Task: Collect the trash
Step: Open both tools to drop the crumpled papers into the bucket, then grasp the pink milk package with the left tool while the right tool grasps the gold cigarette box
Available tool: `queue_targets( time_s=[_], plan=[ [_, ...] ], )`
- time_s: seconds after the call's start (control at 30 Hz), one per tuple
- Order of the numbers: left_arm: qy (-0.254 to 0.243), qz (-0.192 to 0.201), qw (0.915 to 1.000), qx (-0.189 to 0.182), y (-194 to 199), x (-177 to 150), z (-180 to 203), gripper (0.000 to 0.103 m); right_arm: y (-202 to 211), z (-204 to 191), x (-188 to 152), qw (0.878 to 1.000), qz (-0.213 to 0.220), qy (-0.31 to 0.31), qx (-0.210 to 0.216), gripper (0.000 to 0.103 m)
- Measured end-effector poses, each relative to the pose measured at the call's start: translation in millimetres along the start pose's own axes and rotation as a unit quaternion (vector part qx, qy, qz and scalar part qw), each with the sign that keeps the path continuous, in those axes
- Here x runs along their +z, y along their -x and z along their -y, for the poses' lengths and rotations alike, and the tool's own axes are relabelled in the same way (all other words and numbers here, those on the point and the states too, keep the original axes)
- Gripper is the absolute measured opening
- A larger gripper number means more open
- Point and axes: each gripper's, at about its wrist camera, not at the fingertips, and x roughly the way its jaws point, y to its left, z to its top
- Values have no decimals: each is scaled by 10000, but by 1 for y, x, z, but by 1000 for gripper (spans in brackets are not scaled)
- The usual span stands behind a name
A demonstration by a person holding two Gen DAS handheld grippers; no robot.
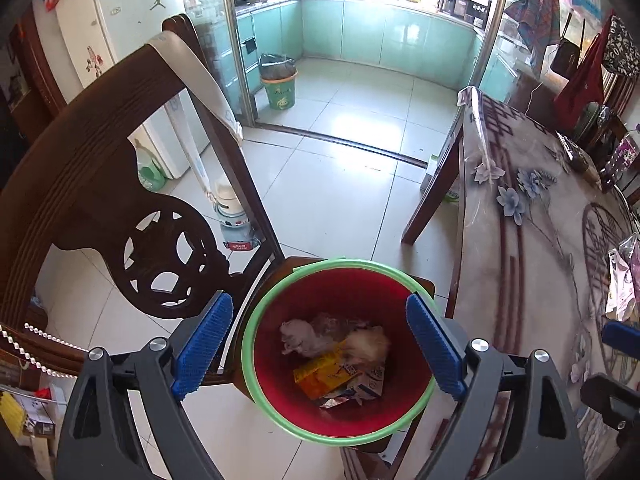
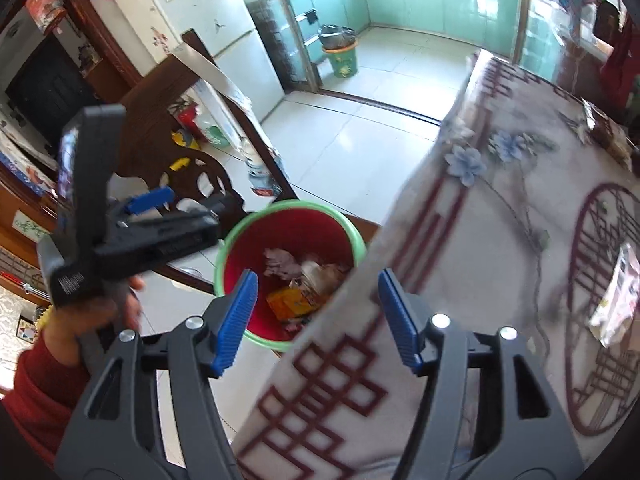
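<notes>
Two pairs of tongs are hanging open with nothing between their pads: the left tongs (image 1: pixel 320 344) are gaping wide right over the red bin (image 1: pixel 404 400), and the right tongs (image 2: pixel 316 320) are standing about half spread above the edge of the tabletop (image 2: pixel 500 240). No earlier view is on hand, so nothing more can be said of their jaws.

Trash is already lying at the bottom of the bin: a yellow carton (image 1: pixel 320 374), crumpled tissue (image 1: pixel 298 338) and a scrap of foil wrapper (image 1: pixel 340 400). One likely piece is waiting on the tabletop, a pale packet (image 2: pixel 616 300) lying to the right, well apart from the right tongs (its print is too blurred to read).

That packet is looking light, thin and limp, probably a slick film that could be sliding under the pads rather than lifting. Pinching it across a raised, crinkled edge seems the safer hold, since a flat middle is offering nothing to bite. The plastic cloth on the tabletop is glossy too, so the pads risk snagging it if pressing down hard.
</notes>
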Motion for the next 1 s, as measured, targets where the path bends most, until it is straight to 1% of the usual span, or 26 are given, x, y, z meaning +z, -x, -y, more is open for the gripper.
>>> queue_targets(
  time_s=[0.07, 0.17, 0.27, 0.37, 0.47, 0.57, 0.67, 0.77, 0.83, 0.87, 0.9, 0.97, 1.0],
  plan=[
    [-2, -49, 10000, -74, 1, -4, 4, 84, 6, 14, -14, 9998, -71, -150, -137, 61],
    [-182, -147, 9996, -180, 1, -10, 22, 84, 21, 45, -37, 9976, -65, -472, -498, 61],
    [-486, -235, 9978, -378, 5, -18, 53, 83, 35, 77, -58, 9934, -42, -928, -672, 61],
    [-822, -279, 9943, -616, 11, -28, 90, 83, 54, 115, -83, 9858, 17, -1406, -921, 61],
    [-1173, -306, 9895, -789, 18, -38, 131, 83, 76, 156, -108, 9756, 70, -1825, -1221, 61],
    [-1408, -286, 9855, -907, 26, -48, 168, 82, 102, 204, -133, 9619, 175, -2260, -1529, 61],
    [-1518, -317, 9834, -941, 33, -59, 205, 80, 129, 261, -161, 9463, 267, -2690, -1774, 61],
    [-1506, -385, 9829, -988, 41, -69, 240, 79, 143, 311, -175, 9398, 295, -2866, -1840, 61],
    [-1522, -439, 9820, -1030, 45, -75, 264, 79, 143, 339, -174, 9426, 293, -2782, -1826, 61],
    [-1543, -475, 9810, -1071, 49, -79, 277, 79, 140, 352, -170, 9473, 272, -2621, -1824, 61],
    [-1555, -490, 9804, -1102, 52, -82, 289, 79, 136, 368, -162, 9573, 209, -2256, -1797, 64],
    [-1583, -484, 9799, -1116, 58, -87, 308, 79, 126, 384, -148, 9729, 25, -1573, -1692, 65],
    [-1618, -478, 9795, -1098, 61, -90, 319, 79, 119, 393, -140, 9813, -103, -1001, -1640, 65]
  ],
)
